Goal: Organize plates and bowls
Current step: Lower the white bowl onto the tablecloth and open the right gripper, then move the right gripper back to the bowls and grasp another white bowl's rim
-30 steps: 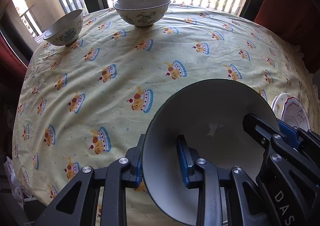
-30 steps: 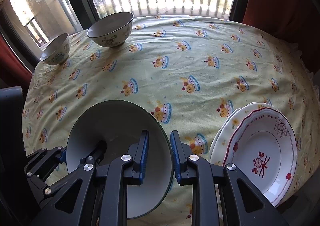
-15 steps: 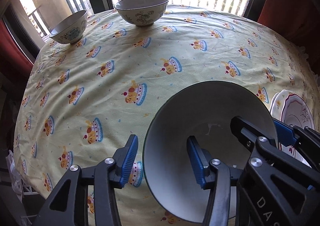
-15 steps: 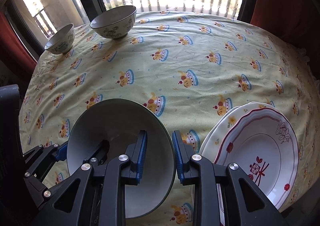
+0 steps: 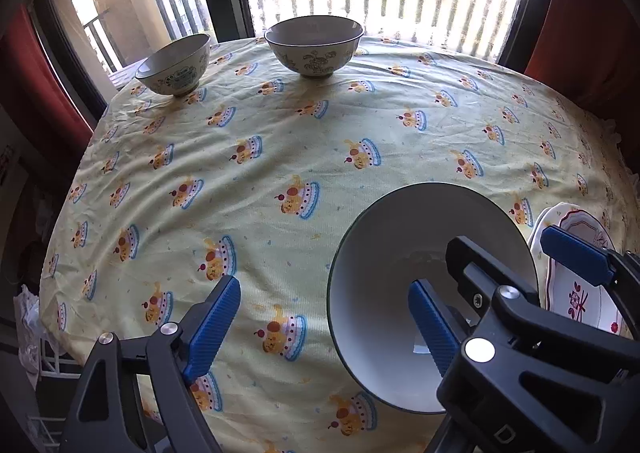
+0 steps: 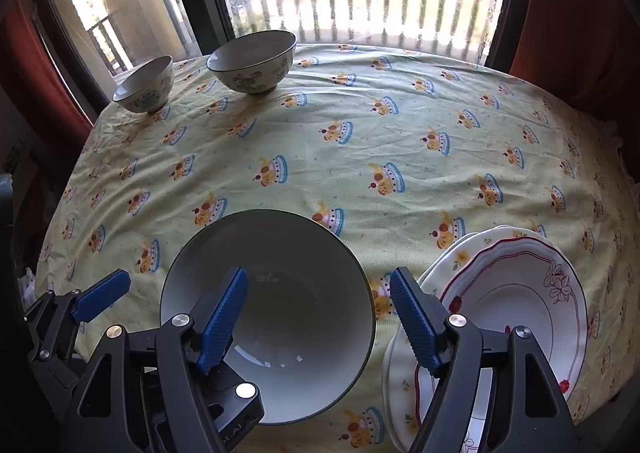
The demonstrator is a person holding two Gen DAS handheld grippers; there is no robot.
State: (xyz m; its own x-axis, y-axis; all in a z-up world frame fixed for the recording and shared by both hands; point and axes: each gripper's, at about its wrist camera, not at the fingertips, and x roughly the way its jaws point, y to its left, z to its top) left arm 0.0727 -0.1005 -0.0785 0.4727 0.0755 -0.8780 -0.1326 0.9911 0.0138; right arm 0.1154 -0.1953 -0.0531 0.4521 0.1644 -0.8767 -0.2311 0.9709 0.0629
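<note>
**Standing free: large bowl with both grippers spread about its rim**

Covering the whole table is a pale yellow cloth (image 6: 360, 141) printed with small cake motifs; it is the largest item and lies wrinkled but flat.

The landmark is the large, plain white ceramic bowl with a dark rim (image 6: 280, 253), sitting upright on the cloth at the near edge of the table.

Just right of this bowl lies a stack of scalloped white plates (image 6: 520, 293); the top one carries a red rim line and flower prints. Stack and bowl appear close but apart.

Well beyond the bowl, at the far edge by the window, stands a medium white bowl with dark floral outlines (image 6: 252, 63). Left of that one, also far from the landmark, stands a smaller white bowl with green-blue decoration (image 6: 146, 85).

The right gripper (image 6: 320, 317) has just been opening: its jaws are spread, one blue pad inside the large bowl, the other outside its right rim, neither pressing on it.

The left gripper (image 5: 320, 329) has likewise just been opening: jaws spread wide, straddling the bowl's left rim without contact.
</note>
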